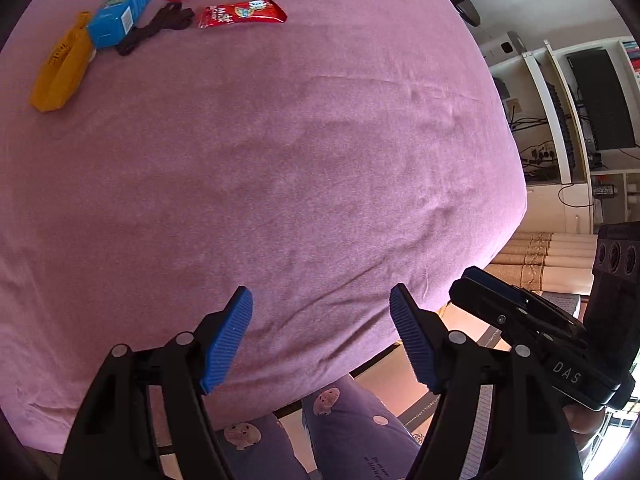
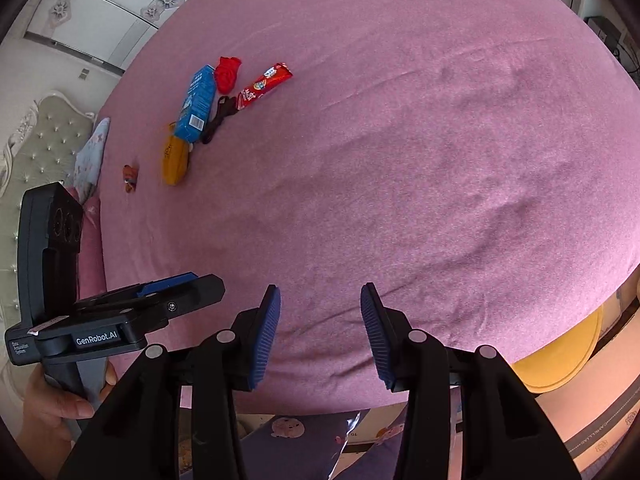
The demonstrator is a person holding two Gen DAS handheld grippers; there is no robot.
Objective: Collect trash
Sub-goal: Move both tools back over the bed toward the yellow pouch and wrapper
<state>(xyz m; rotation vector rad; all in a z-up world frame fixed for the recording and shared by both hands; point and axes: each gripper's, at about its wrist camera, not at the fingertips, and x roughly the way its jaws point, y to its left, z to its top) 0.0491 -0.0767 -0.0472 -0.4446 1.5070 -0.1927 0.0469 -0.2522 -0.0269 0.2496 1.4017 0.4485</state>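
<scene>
Pink bedsheet (image 2: 400, 160) fills your view; beside the blue carton (image 2: 196, 104) lie a red wrapper (image 2: 262, 85) and yellow bag (image 2: 175, 159) (both touching nothing of yours). Your left gripper (image 1: 320, 336) and right gripper (image 2: 320, 332) hang with jaws apart, holding nothing.

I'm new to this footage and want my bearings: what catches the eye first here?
The pink bedsheet fills both views. On its far side lies a bright cluster of litter: a blue carton, a red snack wrapper, a crumpled red piece, a yellow packet and a dark cord. Nearer, the left gripper and right gripper hover with jaws open, holding nothing.
</scene>
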